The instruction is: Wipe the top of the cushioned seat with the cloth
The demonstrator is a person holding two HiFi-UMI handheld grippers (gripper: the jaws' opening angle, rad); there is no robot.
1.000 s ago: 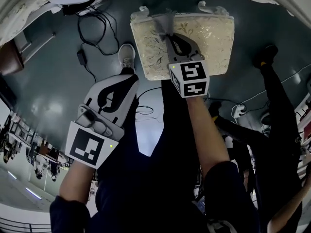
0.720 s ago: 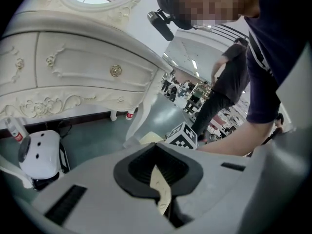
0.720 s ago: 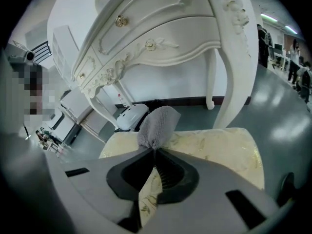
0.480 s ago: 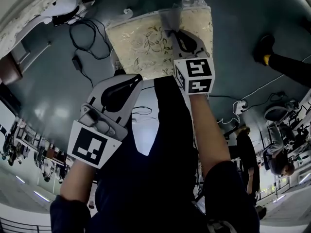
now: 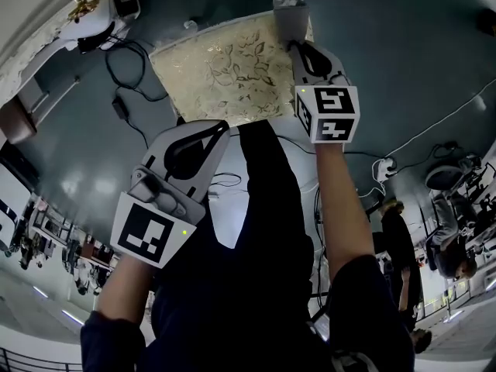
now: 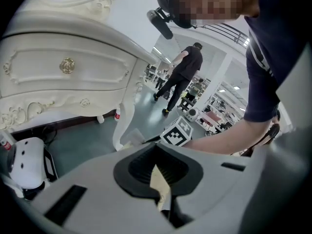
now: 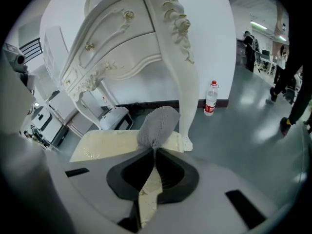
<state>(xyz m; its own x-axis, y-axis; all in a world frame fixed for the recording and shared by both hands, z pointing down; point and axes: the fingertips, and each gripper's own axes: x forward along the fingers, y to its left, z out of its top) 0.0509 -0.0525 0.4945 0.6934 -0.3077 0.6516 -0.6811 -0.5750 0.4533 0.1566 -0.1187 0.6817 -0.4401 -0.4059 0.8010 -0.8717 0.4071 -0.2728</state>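
The cushioned seat [image 5: 221, 68] is cream with a floral pattern and stands on the dark floor ahead of me. My right gripper [image 5: 295, 43] is shut on a bunched grey cloth [image 5: 290, 20] at the seat's far right corner. In the right gripper view the grey cloth [image 7: 158, 125] sticks out past the closed right gripper [image 7: 155, 151], with the seat [image 7: 105, 146] below and to the left. My left gripper [image 5: 220, 128] hangs near my body, short of the seat's near edge. In its own view the left gripper [image 6: 157, 149] is shut and holds nothing.
A white ornate dresser [image 7: 129, 38] stands behind the seat, one carved leg [image 7: 187, 94] just beyond the cloth. A water bottle [image 7: 210, 99] stands by the wall. Black cables [image 5: 124, 72] lie on the floor to the left. People [image 5: 403, 239] stand at the right.
The right gripper has dragged the cloth across the seat top toward its far right corner. The left gripper has stayed where it was.
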